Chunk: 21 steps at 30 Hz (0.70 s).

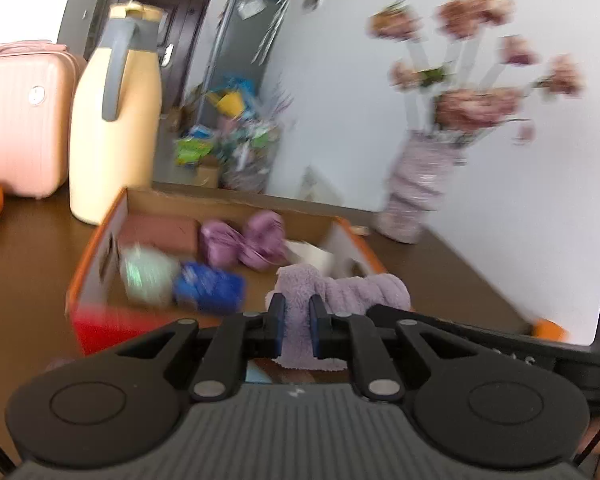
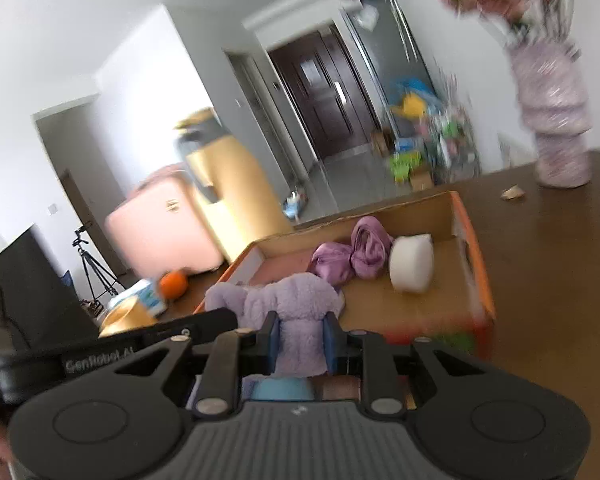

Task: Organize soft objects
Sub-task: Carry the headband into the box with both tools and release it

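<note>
A fluffy lilac towel (image 1: 340, 292) hangs between both grippers, in front of an open cardboard box (image 1: 100, 248). My left gripper (image 1: 298, 320) is shut on one end of the fluffy lilac towel. My right gripper (image 2: 302, 336) is shut on the other end of the fluffy lilac towel (image 2: 292, 304). In the cardboard box (image 2: 476, 264) lie a purple satin cloth (image 2: 352, 256), a white foam roll (image 2: 412, 262), a pink pad (image 1: 160, 232), a pale green bundle (image 1: 148, 272) and a blue packet (image 1: 208, 284).
On the brown table (image 2: 548, 300) stand a cream jug (image 1: 112, 120), a pink case (image 1: 20, 120), an orange (image 2: 173, 283) and a lilac vase with flowers (image 2: 552, 120). A scrap (image 2: 512, 193) lies near the vase. A tripod (image 2: 92, 264) stands at the left.
</note>
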{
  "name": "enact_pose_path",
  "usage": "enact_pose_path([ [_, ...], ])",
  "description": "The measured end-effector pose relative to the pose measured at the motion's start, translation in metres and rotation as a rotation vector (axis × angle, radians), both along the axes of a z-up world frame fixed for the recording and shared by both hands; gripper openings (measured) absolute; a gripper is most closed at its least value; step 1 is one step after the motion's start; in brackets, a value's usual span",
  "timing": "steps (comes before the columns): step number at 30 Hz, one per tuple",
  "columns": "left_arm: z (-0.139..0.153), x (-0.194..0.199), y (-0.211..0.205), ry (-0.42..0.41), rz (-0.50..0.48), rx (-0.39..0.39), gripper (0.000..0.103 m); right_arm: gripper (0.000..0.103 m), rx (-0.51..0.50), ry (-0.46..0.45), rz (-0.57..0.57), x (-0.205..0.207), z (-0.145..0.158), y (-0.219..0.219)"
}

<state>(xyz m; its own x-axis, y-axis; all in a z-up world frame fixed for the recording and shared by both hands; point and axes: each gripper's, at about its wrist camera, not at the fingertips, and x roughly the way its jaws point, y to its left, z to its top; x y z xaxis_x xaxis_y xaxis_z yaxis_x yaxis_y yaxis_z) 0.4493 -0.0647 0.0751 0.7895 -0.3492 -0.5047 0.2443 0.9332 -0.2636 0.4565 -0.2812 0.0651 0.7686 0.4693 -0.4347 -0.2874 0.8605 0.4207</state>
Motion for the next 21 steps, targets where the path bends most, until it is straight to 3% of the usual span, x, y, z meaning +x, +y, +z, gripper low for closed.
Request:
enact_pose_path([
  [5, -0.021, 0.136, 0.0, 0.241, 0.054, -0.001, 0.013, 0.022, -0.025, 0.242, -0.033, 0.134, -0.028, 0.011],
  [8, -0.042, 0.18, -0.01, 0.329, 0.041, -0.026, 0.013, 0.03, -0.109, 0.224, -0.155, 0.16, -0.031, 0.008],
  [12, -0.054, 0.197, -0.028, 0.303, 0.047, 0.089, 0.015, 0.028, -0.223, 0.229, -0.149, 0.172, -0.039, 0.02],
  [15, -0.057, 0.2, -0.027, 0.31, 0.016, 0.084, 0.024, 0.03, -0.233, 0.235, -0.154, 0.173, -0.039, 0.019],
  [21, -0.02, 0.172, -0.01, 0.228, 0.016, 0.12, 0.037, 0.034, -0.258, 0.16, -0.134, 0.148, 0.009, 0.01],
])
